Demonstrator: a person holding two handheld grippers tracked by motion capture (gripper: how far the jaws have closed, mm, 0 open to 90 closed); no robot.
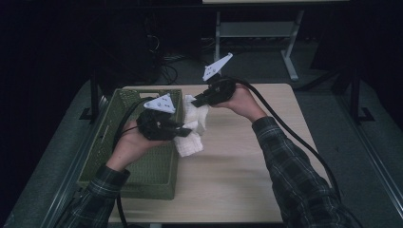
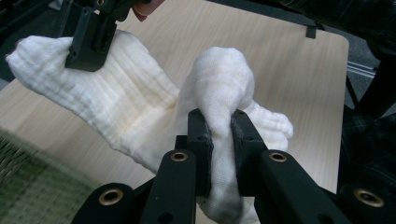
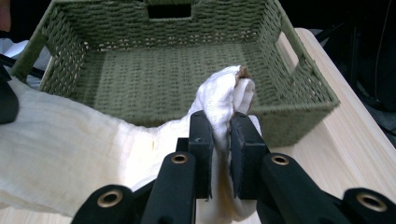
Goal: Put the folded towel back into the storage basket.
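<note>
Basket (image 1: 142,166): green woven, rectangular, on the left part of the table; a cut-out handle shows in its far wall in the right gripper view. No contents visible.

Left hand (image 1: 130,147): comes up from 7 o'clock and sits over the basket's right half, plaid sleeve behind it.

Left gripper (image 1: 183,129): points toward 3 o'clock in the high view. Jaws narrow, pinched on a bunched fold of the cloth; in the left gripper view the fold bulges up between the two black jaws.

Cloth (image 1: 192,135): white, soft, ribbed crinkle weave, faint yellowish tint along the creases. Lifted and hung between the two grippers, just right of the basket's right wall, above the tabletop at roughly table centre. Lower edge droops toward 6 o'clock. Whether it touches the wood I cannot tell.

Right gripper (image 1: 195,101): points toward 8 o'clock. Jaws narrow, clamped on another gathered corner of the cloth, which pokes up past the jaw tips in the right gripper view.

Right hand (image 1: 240,102): enters from 4 o'clock, cable trailing along the forearm.

Table (image 1: 247,175): light wood, bare on its right half.
</note>
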